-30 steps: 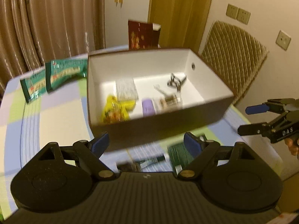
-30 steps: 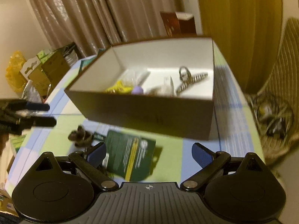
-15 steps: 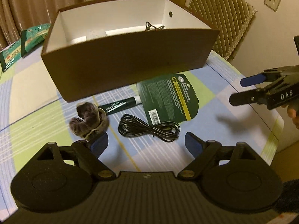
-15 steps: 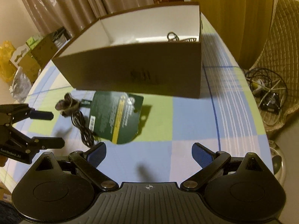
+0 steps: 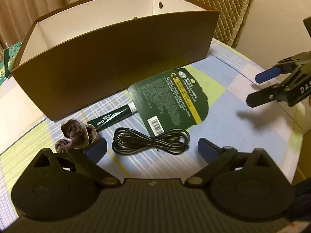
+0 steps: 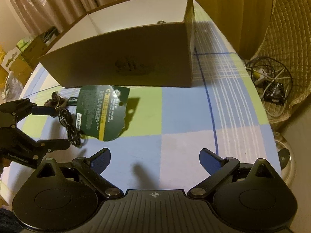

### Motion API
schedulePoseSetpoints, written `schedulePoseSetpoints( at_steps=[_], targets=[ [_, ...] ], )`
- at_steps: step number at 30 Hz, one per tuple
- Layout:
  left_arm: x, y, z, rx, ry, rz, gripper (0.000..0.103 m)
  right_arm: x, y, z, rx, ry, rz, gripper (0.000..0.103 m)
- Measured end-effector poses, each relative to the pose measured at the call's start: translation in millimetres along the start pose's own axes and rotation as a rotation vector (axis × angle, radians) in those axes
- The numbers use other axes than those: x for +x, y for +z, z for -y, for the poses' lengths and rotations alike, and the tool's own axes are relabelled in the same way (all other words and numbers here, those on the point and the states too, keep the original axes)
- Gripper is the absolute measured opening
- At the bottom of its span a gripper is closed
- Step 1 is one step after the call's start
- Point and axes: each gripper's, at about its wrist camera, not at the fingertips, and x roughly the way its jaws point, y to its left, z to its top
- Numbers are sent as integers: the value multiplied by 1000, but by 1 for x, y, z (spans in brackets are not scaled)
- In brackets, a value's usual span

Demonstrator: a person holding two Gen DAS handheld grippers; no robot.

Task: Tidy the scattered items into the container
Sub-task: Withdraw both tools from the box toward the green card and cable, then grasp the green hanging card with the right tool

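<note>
A brown box [image 5: 116,58] with white inside stands on the checked tablecloth; it also shows in the right wrist view [image 6: 126,58]. In front of it lie a dark green card package [image 5: 171,103], a green lip gel tube [image 5: 110,117], a coiled black cable [image 5: 151,140] and a purple-brown scrunchie [image 5: 74,135]. My left gripper [image 5: 152,148] is open, low over the table, with the cable just ahead between its fingers and the scrunchie at its left finger. My right gripper [image 6: 155,157] is open and empty above bare cloth, right of the package [image 6: 103,110].
A quilted chair back [image 5: 217,7] stands behind the box. Green packets [image 5: 7,58] lie at the table's far left. The table edge curves on the right, with cables and a small fan [image 6: 274,93] on the floor beyond. Cardboard boxes [image 6: 29,52] stand left.
Both grippers have dropped from above the box to low over the table in front of it. The box contents are now hidden behind its front wall. Both stay open.
</note>
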Motion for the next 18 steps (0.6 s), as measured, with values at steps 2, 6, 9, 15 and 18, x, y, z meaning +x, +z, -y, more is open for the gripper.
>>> schedulePoseSetpoints(
  at_steps=[2, 6, 9, 15, 18],
  targets=[
    [5, 1, -2, -6, -4, -3, 98, 1, 0, 1, 3, -3, -5, 96],
    [14, 3, -2, -3, -12, -2, 98, 3, 0, 2, 7, -5, -13, 96],
    [17, 3, 0, 20, -6, 10, 95, 4, 0, 3, 10, -5, -17, 96],
    [15, 1, 2, 51, -6, 31, 93, 8, 4, 1, 2, 10, -17, 96],
    [12, -3, 1, 48, -4, 30, 93, 14, 8, -2, -11, 36, -16, 96]
  ],
)
